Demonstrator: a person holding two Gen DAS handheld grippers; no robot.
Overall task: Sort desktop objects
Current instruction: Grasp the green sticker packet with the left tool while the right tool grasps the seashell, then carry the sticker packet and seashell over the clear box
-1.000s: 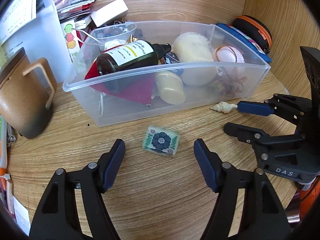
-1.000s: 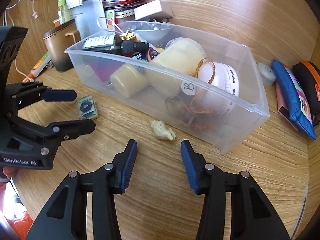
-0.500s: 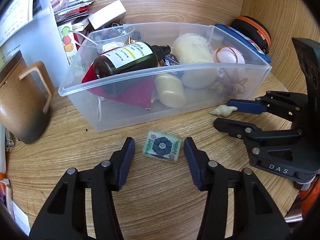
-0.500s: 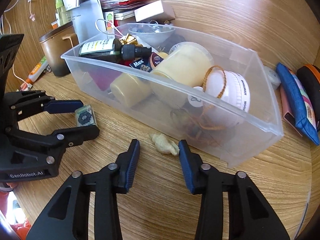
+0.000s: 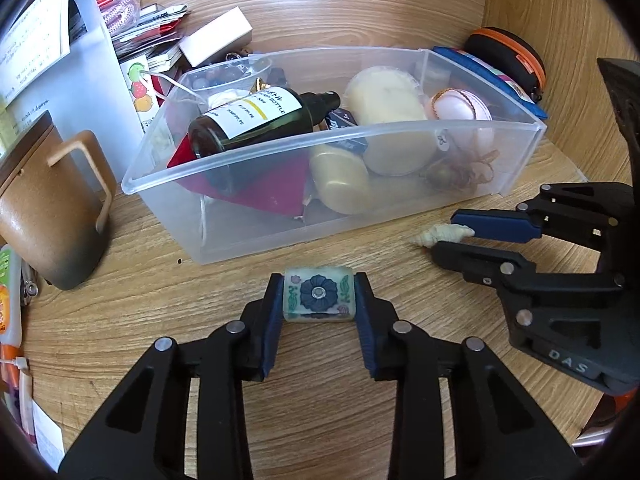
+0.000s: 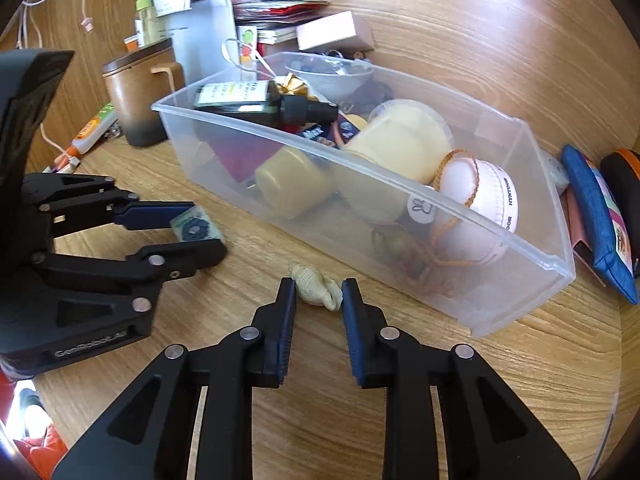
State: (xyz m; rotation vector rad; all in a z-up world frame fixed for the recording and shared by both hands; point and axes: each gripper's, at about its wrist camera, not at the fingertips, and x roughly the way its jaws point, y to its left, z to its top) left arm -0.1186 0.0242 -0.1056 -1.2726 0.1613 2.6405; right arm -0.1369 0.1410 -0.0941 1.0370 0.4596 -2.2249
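My left gripper (image 5: 319, 298) is shut on a small flower-patterned tile (image 5: 319, 295) that rests on the wooden desk; it also shows in the right wrist view (image 6: 196, 227). My right gripper (image 6: 319, 294) has its pads on both sides of a cream seashell (image 6: 314, 291) on the desk, touching or nearly touching it. The shell also shows in the left wrist view (image 5: 440, 235) between the right gripper's fingers. A clear plastic bin (image 5: 256, 216) just behind both holds a brown bottle (image 5: 256, 120), cream jars and a pink round case.
A brown mug (image 5: 44, 208) stands left of the bin, with a white folder and papers behind it. A blue pouch (image 6: 600, 216) and an orange-trimmed black case (image 5: 508, 56) lie right of the bin. Wooden walls close the back and right.
Both grippers have moved forward and closed. The left one has taken hold of the tile; the right one has narrowed around the seashell.
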